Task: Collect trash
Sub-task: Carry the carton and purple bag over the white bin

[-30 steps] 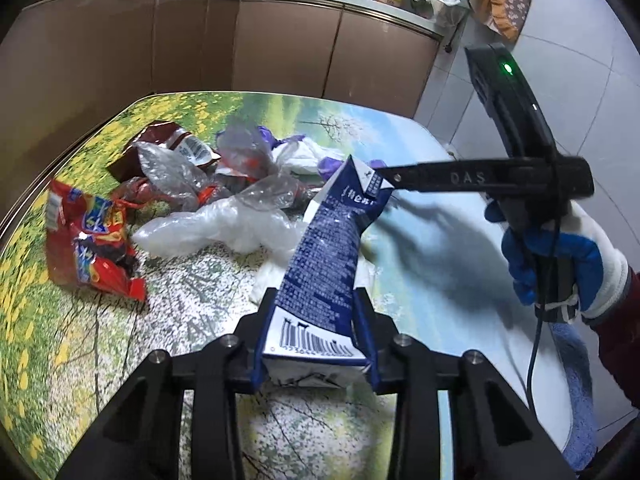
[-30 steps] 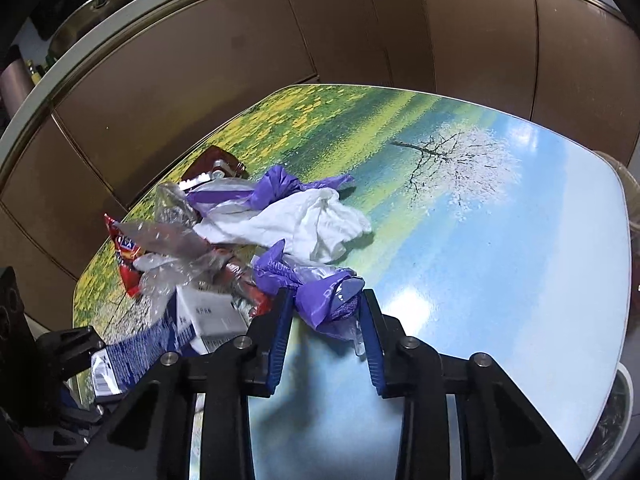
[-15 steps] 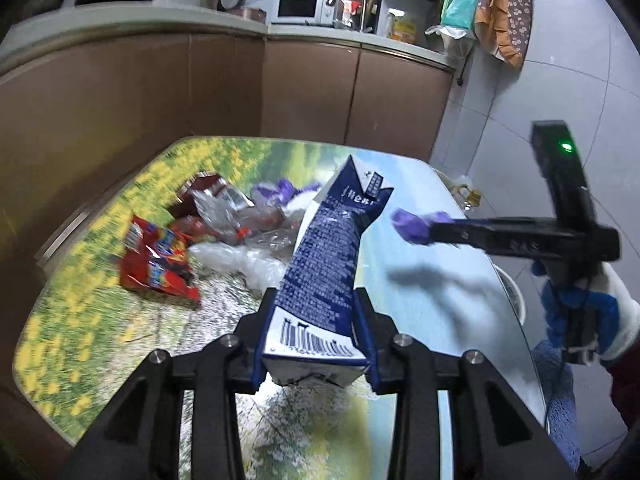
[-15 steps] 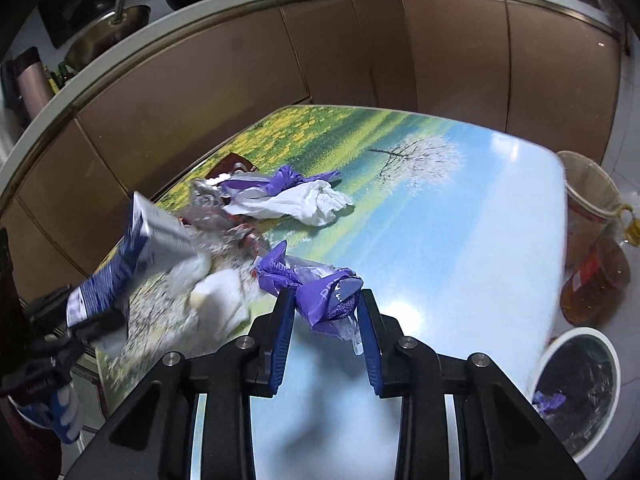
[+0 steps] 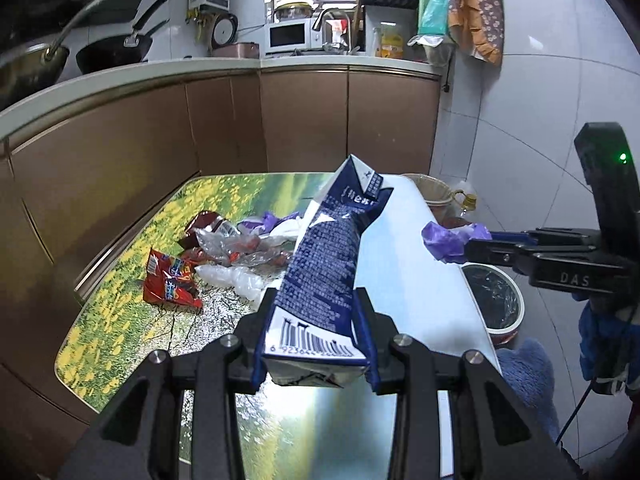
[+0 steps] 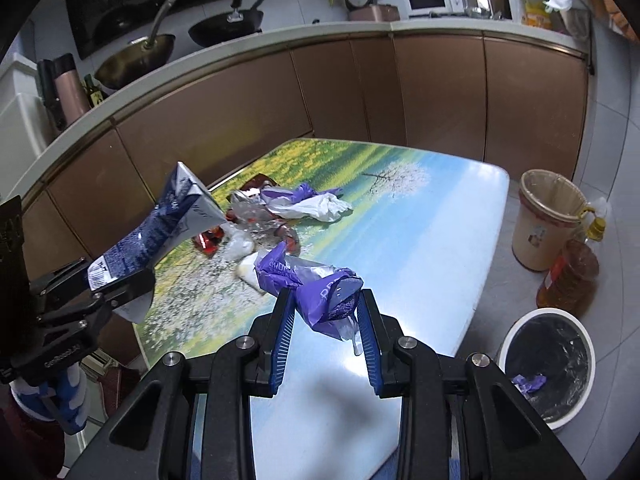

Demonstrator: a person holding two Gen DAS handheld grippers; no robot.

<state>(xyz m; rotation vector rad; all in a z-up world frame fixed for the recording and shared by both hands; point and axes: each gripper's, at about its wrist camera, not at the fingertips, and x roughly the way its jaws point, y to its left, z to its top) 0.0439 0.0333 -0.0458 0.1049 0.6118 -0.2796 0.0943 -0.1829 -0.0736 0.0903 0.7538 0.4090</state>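
Observation:
My left gripper (image 5: 316, 340) is shut on a flattened blue milk carton (image 5: 332, 256), held well above the table; the carton also shows in the right wrist view (image 6: 160, 232). My right gripper (image 6: 324, 320) is shut on a crumpled purple wrapper (image 6: 316, 284), held above the table's near right part; it shows in the left wrist view (image 5: 452, 240). A pile of trash stays on the table: a red snack bag (image 5: 172, 280), clear plastic wrappers (image 5: 236, 248), a white and purple bag (image 6: 316, 204).
The table (image 6: 420, 248) has a printed landscape top. A white bin with a black liner (image 6: 548, 360) stands on the floor at its right, holding a purple scrap. A beige basket (image 6: 548, 220) and oil bottles (image 6: 572, 276) stand behind it. Brown cabinets run along the back.
Both grippers have risen and pulled back from the table with their loads. The trash pile now looks smaller and farther, and the white bin has come into view.

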